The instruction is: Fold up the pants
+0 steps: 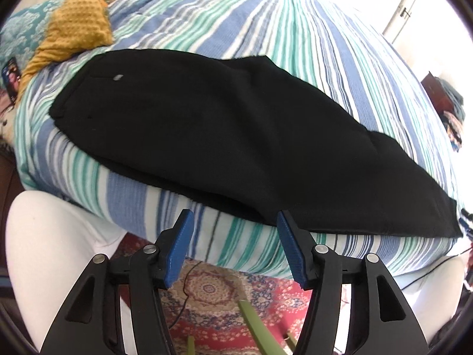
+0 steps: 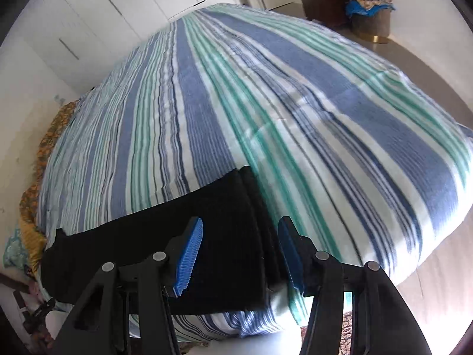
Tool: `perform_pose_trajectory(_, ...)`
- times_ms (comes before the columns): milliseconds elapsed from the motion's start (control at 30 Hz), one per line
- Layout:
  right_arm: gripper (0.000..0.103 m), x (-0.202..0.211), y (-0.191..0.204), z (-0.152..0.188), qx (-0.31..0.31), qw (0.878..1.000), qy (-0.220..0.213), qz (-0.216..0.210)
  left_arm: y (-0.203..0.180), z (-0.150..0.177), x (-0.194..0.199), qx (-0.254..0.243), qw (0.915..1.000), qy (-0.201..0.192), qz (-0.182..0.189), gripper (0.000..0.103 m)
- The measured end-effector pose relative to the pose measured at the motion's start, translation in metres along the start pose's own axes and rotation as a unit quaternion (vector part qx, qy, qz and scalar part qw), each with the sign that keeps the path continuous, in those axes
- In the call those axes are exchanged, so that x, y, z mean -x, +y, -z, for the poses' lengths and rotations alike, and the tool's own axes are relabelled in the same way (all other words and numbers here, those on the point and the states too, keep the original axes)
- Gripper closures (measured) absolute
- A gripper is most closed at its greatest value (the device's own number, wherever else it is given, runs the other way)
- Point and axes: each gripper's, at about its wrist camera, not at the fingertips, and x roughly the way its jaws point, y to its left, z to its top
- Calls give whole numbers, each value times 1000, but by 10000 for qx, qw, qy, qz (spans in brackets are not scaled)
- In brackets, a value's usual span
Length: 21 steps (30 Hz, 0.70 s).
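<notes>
Now black pants (image 1: pixel 212 136) lie folded lengthwise along the near edge of the striped bed (image 1: pixel 266 23). Left gripper (image 1: pixel 235 222) fingers apart, empty, above that edge. Right gripper (image 2: pixel 241 230) fingers apart over the pants' end, seemingly not touching.

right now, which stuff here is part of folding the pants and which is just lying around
Part of the job:
- black pants, laid along the near edge of the bed
- striped bedspread under them
- left gripper and right gripper, both open, gripping nothing

Just lying about:
- mustard knit cloth
- laundry basket
- patterned rug
</notes>
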Motion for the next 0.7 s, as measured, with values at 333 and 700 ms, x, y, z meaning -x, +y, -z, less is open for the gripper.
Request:
perform_pose_trajectory(333, 50, -60, -3, -6, 264, 9916, 1067, -688, 13, -5, 7, 220, 9997, -130, -33, 42)
perform_pose_trajectory(700, 90, -55, 2, 10, -229, 9858, 951, -1369, -2, -11, 3, 78, 9998, -171, 73, 39)
